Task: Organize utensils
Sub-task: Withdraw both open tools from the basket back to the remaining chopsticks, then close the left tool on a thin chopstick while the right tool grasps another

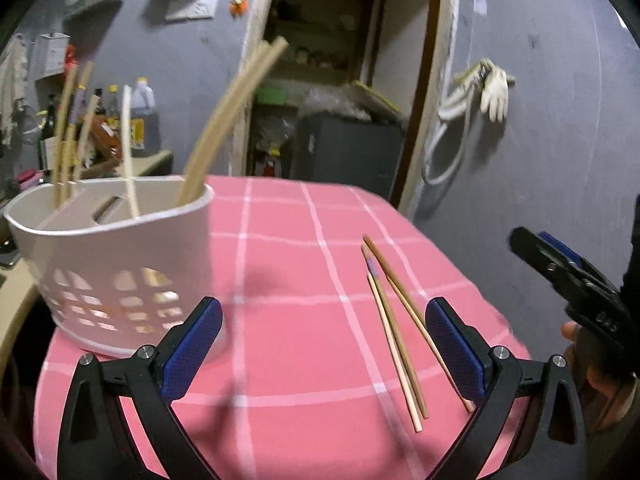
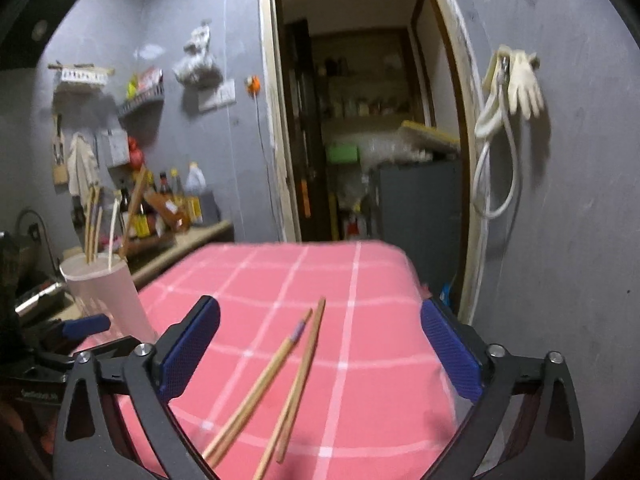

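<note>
Both the left gripper [image 1: 324, 344] and right gripper [image 2: 320, 344] gape wide, holding nothing. Three loose chopsticks [image 1: 394, 332] lie on the pink checked tabletop [image 1: 288, 240], right of the white utensil basket [image 1: 116, 264], which already holds several upright chopsticks.

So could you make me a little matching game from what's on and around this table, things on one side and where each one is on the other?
Things:
1. white basket
2. loose chopsticks
3. white glove
4. left gripper

Places or states:
a. hanging on the grey wall
b. lying flat on the pink cloth
c. open and empty
d. standing on the table with chopsticks upright in it

Pairs: 1-d, 2-b, 3-a, 4-c
</note>
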{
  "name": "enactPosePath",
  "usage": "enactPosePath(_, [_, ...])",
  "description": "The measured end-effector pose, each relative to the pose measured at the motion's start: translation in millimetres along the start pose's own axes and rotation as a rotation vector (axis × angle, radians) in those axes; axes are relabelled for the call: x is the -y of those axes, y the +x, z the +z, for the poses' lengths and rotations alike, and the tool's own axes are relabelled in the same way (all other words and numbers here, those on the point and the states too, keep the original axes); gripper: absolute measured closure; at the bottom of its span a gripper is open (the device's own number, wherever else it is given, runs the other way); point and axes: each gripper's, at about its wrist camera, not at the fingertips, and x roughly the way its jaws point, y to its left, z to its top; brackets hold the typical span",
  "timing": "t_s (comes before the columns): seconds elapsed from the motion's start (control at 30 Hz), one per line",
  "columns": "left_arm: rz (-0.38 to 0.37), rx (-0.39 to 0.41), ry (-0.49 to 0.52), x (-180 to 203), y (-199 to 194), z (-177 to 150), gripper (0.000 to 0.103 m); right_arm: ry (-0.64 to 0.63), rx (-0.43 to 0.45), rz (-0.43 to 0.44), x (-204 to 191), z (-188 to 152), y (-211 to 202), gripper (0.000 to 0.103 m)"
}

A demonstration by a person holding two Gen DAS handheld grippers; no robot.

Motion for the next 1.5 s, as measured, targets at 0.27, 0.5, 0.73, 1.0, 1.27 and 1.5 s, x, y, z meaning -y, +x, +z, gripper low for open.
enactPosePath(0.27, [-0.029, -0.139, 0.040, 11, 40, -3, 0.020, 0.009, -0.189, 0.031, 12, -12, 35, 0.034])
enactPosePath(0.5, [-0.061, -0.284, 0.038, 12, 76, -6, 0.049, -0.004, -0.360, 0.088, 15, -20, 68, 0.060])
enactPosePath(0.73, [-0.076, -0.339, 0.060, 17, 96, -7, 0.057, -0.024, -0.467, 0.123, 12, -26, 93, 0.073])
enactPosePath(1.0, [-0.068, -0.364, 0.089, 22, 114, -6, 0.059, -0.034, -0.532, 0.131, 11, -29, 106, 0.076])
enactPosePath(1.27, [-0.044, -0.374, 0.120, 28, 126, -4, 0.071, -0.046, -0.538, 0.099, 16, -27, 110, 0.092])
enactPosePath(1.5, [-0.064, -0.380, 0.092, 25, 139, 6, 0.081, -0.013, -0.577, 0.111, 21, -25, 130, 0.092])
